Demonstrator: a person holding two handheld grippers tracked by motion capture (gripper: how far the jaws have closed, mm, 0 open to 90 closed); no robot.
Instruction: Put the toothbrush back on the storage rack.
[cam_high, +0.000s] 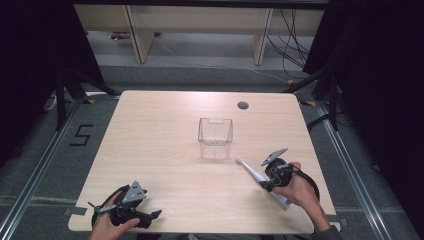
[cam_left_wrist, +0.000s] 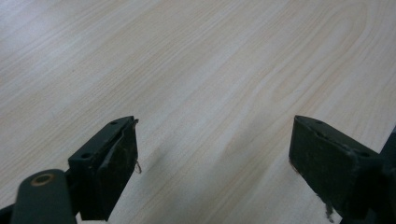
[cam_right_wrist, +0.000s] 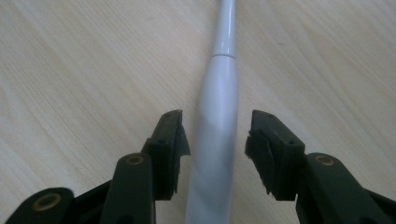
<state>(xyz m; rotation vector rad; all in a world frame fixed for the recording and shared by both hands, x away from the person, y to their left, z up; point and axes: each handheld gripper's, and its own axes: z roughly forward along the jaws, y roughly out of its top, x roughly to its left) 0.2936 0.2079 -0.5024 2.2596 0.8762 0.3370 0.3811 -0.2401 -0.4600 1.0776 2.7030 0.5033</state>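
White plastic electric toothbrush (cam_right_wrist: 217, 107) lies on the bench (cam_high: 160, 150), near a clear container (cam_high: 215, 137).
Right gripper (cam_right_wrist: 215, 133) straddles its handle, pads apart; left gripper (cam_left_wrist: 215, 154) gapes empty. Likely light, stiff, slippery; grasp the thick handle.

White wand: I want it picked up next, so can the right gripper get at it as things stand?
Probably yes. The right gripper straddles the wand, which lies flat on the table, jaws open either side, nothing between.

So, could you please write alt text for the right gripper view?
A white toothbrush-like handle lies on the pale wooden table, running between the right gripper's two black jaws, which stand open on either side without touching it.
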